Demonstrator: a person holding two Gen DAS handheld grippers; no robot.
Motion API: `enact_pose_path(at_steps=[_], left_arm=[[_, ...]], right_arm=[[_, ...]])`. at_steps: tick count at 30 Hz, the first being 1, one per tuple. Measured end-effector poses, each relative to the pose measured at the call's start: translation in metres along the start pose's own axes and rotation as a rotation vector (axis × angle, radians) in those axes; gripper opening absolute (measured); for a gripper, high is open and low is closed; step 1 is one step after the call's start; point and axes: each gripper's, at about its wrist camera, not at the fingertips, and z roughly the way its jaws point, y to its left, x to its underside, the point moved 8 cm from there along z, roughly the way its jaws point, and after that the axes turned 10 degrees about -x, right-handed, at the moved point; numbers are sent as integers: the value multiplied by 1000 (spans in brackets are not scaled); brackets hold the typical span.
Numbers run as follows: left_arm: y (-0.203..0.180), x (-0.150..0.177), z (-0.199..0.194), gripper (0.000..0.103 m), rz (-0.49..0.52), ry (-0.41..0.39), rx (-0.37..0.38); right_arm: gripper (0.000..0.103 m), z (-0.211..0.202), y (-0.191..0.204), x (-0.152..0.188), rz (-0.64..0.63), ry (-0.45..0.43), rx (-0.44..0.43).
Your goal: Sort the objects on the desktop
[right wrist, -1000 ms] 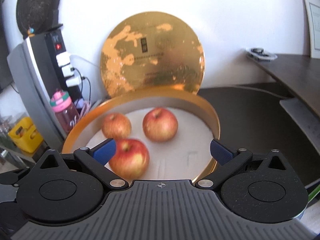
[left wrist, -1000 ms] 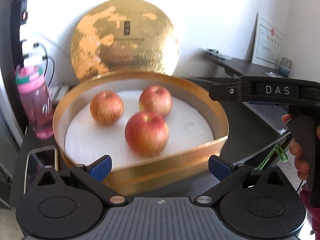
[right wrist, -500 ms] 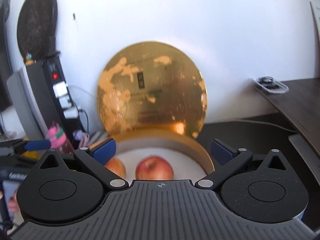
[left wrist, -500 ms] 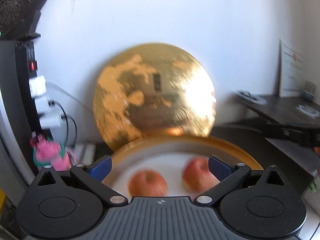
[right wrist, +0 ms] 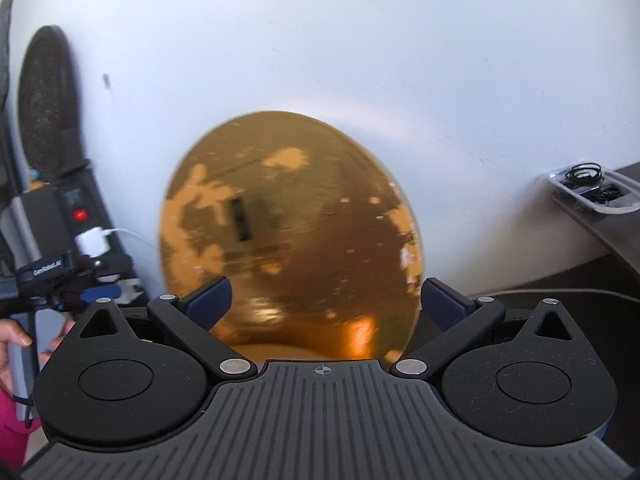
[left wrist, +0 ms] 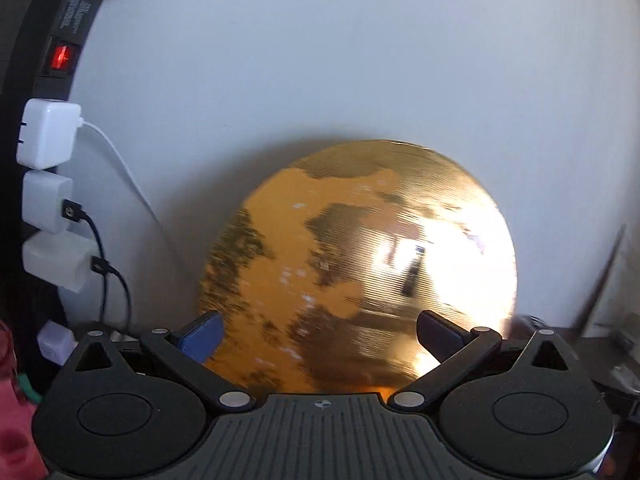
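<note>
Two views, both aimed at the round gold lid [left wrist: 360, 264], which stands on edge leaning against the white wall [left wrist: 320, 60].

Left wrist view: left gripper [left wrist: 320, 334] spread wide, nothing between the blue pads [left wrist: 202, 336]. Lid sits straight ahead beyond the fingertips, apart from them, slightly right of centre; its lower edge is cut off by the gripper body. Strong glare on the lid's right half, image motion-blurred. Left edge: black power strip [left wrist: 60, 40] running up the frame with a red lit switch [left wrist: 62, 58], three white adapters [left wrist: 48, 140] plugged in, one white and two black cables hanging down. Pink object at the bottom left corner, too cropped to identify. Dark desk surface [left wrist: 580, 344] at right.

Right wrist view: right gripper [right wrist: 325, 300] also wide apart, holding nothing. Lid [right wrist: 288, 236] is ahead, framed between the two pads, not touched by either; a curved gold rim [right wrist: 276, 350] shows just below it, right at the gripper body. At left, the left gripper [right wrist: 100, 292] is visible from the side in a person's hand [right wrist: 16, 348], near the power strip [right wrist: 80, 208]; cannot tell jaw spacing from this angle. Right side: clear tray [right wrist: 592, 192] with black coiled items on a dark shelf [right wrist: 616, 232], grey cable lying across the desk [right wrist: 560, 308] below.
</note>
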Motion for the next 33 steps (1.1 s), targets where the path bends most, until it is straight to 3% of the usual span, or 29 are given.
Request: enact_pose_path(at_steps=[7,15,18,23,33], left_arm=[[15,3,51,102,28,-13,-142],[34,4,75,103,-66,-6,-151],[37,5,80,103,-76,-6,-159],[34,6,81,103,-89,-19,-122],[24,8,81,103,-71,-42,-66]], right_arm=[[103,48,-38,1,-8,-7,10],[103,69,-49,-4,-7,-28,-78],[103,78,-53,-1,-8,12,-96],[103,92,-54,5,-23,53,-110],[103,116,-59,-2,-63,52,-89]])
